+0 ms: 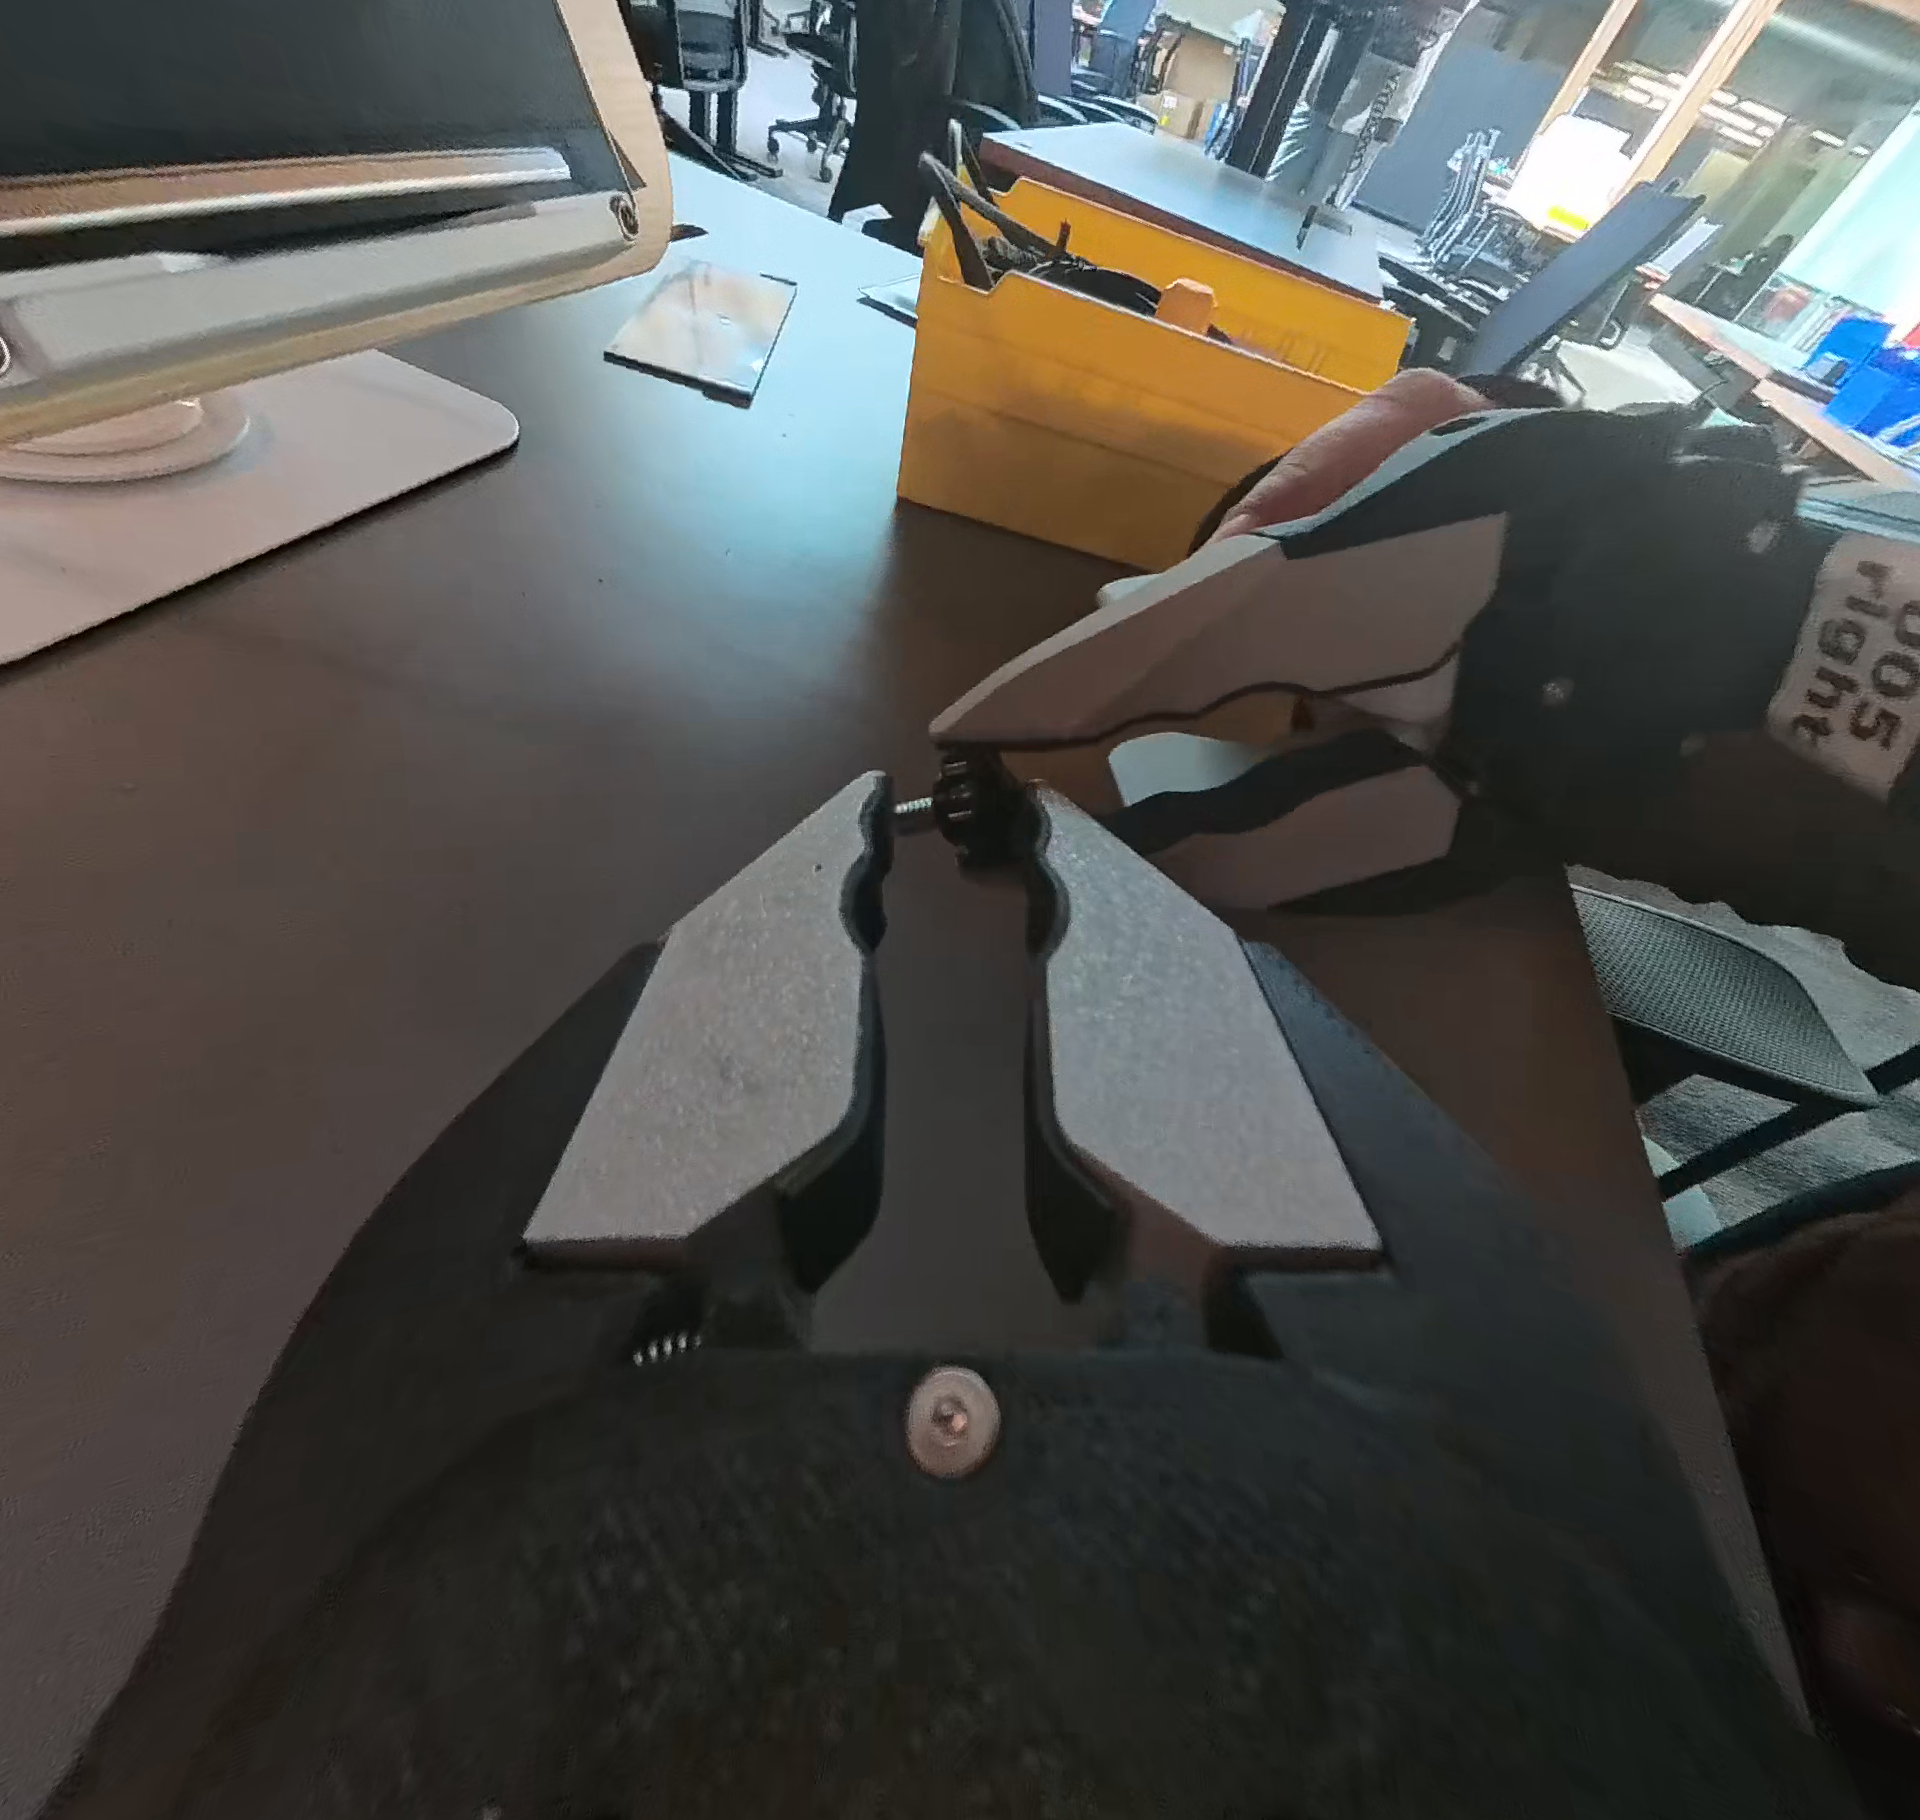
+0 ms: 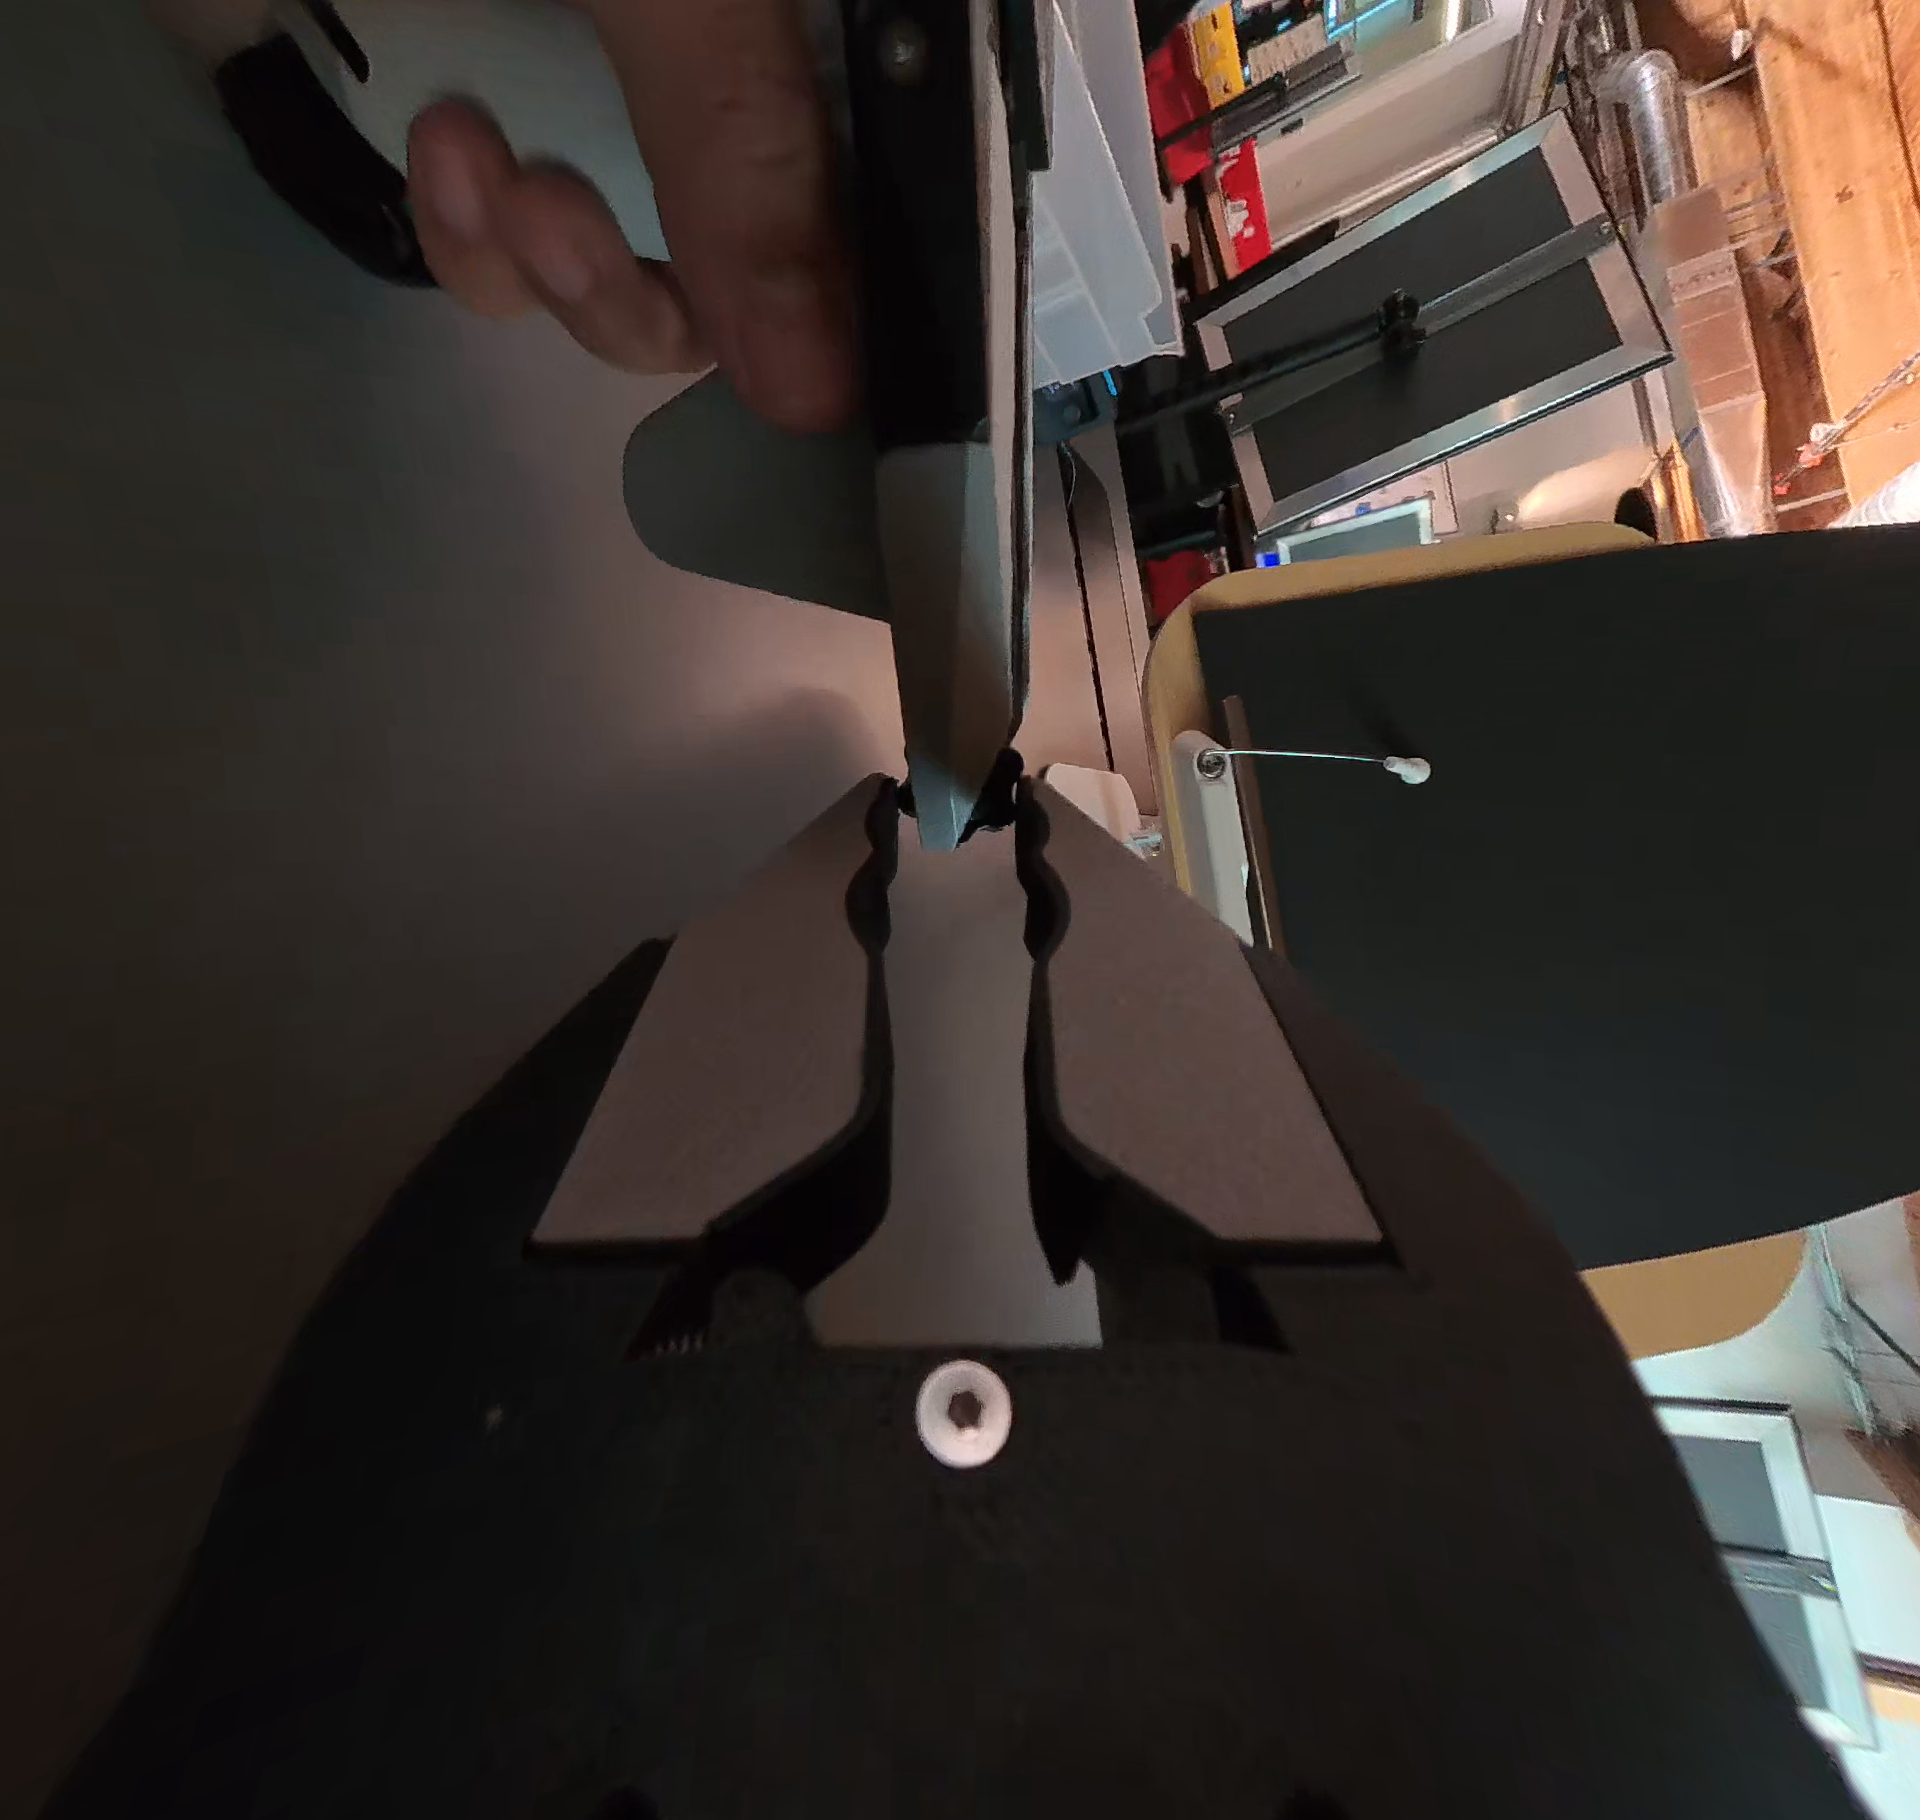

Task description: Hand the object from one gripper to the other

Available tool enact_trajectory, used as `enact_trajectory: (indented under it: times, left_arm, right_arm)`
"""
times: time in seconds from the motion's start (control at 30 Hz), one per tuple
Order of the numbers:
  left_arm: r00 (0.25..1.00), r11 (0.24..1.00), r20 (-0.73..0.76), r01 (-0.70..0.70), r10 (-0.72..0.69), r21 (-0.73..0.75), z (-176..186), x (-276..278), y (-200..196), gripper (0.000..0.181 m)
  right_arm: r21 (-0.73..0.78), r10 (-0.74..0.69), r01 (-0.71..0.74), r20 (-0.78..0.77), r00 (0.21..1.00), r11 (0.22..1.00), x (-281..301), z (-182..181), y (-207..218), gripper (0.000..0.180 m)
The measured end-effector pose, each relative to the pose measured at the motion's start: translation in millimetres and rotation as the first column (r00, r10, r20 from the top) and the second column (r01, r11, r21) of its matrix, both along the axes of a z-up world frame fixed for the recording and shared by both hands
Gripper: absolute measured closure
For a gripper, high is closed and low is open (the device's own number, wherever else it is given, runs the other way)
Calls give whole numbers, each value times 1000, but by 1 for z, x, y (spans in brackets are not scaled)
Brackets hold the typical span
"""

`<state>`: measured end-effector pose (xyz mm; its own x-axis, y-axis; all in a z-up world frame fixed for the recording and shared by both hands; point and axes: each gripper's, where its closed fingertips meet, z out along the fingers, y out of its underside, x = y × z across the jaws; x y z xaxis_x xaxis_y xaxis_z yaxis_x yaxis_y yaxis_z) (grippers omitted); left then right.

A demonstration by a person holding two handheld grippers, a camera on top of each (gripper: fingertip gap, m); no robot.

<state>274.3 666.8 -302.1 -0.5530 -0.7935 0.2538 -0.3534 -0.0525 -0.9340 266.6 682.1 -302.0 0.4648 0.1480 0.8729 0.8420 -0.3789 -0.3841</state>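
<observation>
A: Object? Where is it?

B: Small black knurled thumbscrew with a bare metal threaded stud (image 1: 961,814), held in the air above the dark brown tabletop (image 1: 468,783), right where both tools meet.

A: Left gripper (image 1: 958,816) state?

B: Grey-faced fingers (image 1: 748,1022) set narrow. The stud end points at the left pad tip, the knob sits against the right one. Looks pinched, though a sliver of gap shows by the stud (hard to call firm).

A: Right gripper (image 2: 951,802)?

B: In its own view the fingers (image 2: 1143,1022) are narrow too, and the black knob (image 2: 997,794) sits between the tips, mostly hidden by the other tool's pale finger crossing in front. Whether both pads touch it, cannot tell. From the left wrist view it comes in from the right, upper tip just over the knob.

A: Anything else?

B: Yellow plastic bin of dark cables (image 1: 1122,388) toward the far edge of the tabletop, silver monitor stand (image 1: 208,420) at the left, flat grey square plate (image 1: 707,326) between them. A hand (image 2: 644,212) grips the left tool's handle.
</observation>
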Motion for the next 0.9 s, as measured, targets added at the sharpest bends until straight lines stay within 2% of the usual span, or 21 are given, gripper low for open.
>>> enact_trajectory:
  times: [0.07, 0.13, 0.23, 0.37, 0.5, 0.6, 0.67, 0.77, 0.9]
  left_arm:
    - [999, 999, 39, -11, 9, 47, 2, 0, 1, 168]
    - [993, 985, 112, -46, 27, 168, 3, 2, 4, 168]
    - [965, 908, 260, -124, 18, 399, 6, 2, 7, 168]
    - [908, 829, 418, -210, -31, 518, 22, -2, -3, 168]
    - [814, 743, 555, -265, -169, 615, 31, -12, -17, 168]
    - [754, 727, 608, -270, -248, 632, 35, -20, -30, 168]
    - [734, 723, 624, -274, -269, 634, 37, -23, -34, 169]
    - [709, 660, 642, -337, -292, 672, 37, -23, -33, 168]
    - [694, 563, 647, -412, -316, 716, 34, -19, -30, 168]
  right_arm:
    - [16, 30, -29, -101, 994, 999, -2, 0, 1, 158]
    - [15, 91, -92, -343, 935, 996, -6, 0, -1, 148]
    - [49, 148, -153, -644, 750, 987, -2, 10, -9, 146]
    - [57, 178, -256, -859, 479, 965, -5, 13, -20, 148]
    - [110, 200, -362, -955, 221, 926, -21, 19, -22, 143]
    - [186, 208, -435, -978, 4, 881, -35, 33, -27, 142]
    - [228, 188, -455, -973, -132, 861, -38, 40, -30, 153]
    - [230, 123, -470, -961, -247, 852, -39, 39, -30, 162]
    - [220, 86, -467, -953, -290, 856, -37, 36, -29, 161]
